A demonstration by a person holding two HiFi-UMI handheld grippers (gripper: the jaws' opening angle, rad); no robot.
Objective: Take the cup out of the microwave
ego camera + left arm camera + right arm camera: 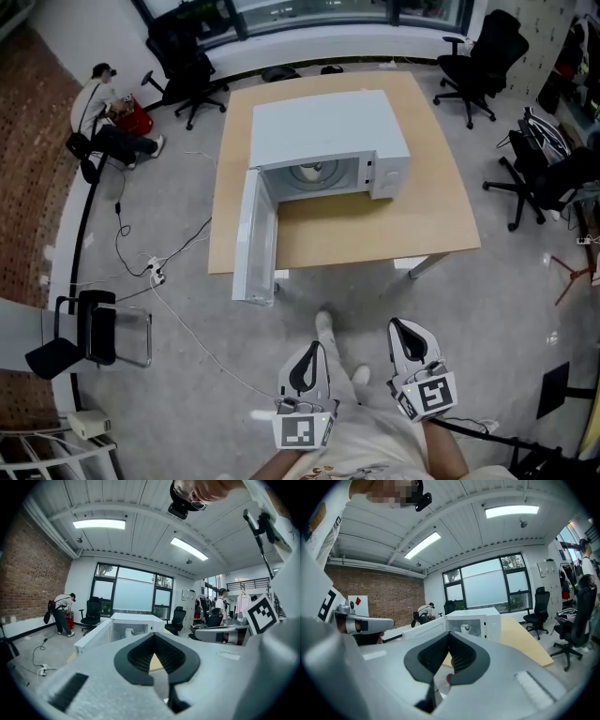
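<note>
A: Where is the small white cup (315,172)?

B: Inside the boxy white microwave (323,127). It stands upright in the lit cavity, the only thing I can make out in there. What the cup holds cannot be seen from here.

A: And the door?

B: The white microwave door (255,234) is swung wide open to the left, its end reaching past the near edge of the light wooden table (394,234).

A: The 2 grippers?

B: The left gripper (312,352) has its jaws pressed together with nothing between them. The right gripper (401,330) is the same: closed, empty. Both sit low by the person's body, well apart from the table, pointing toward the microwave.
</note>
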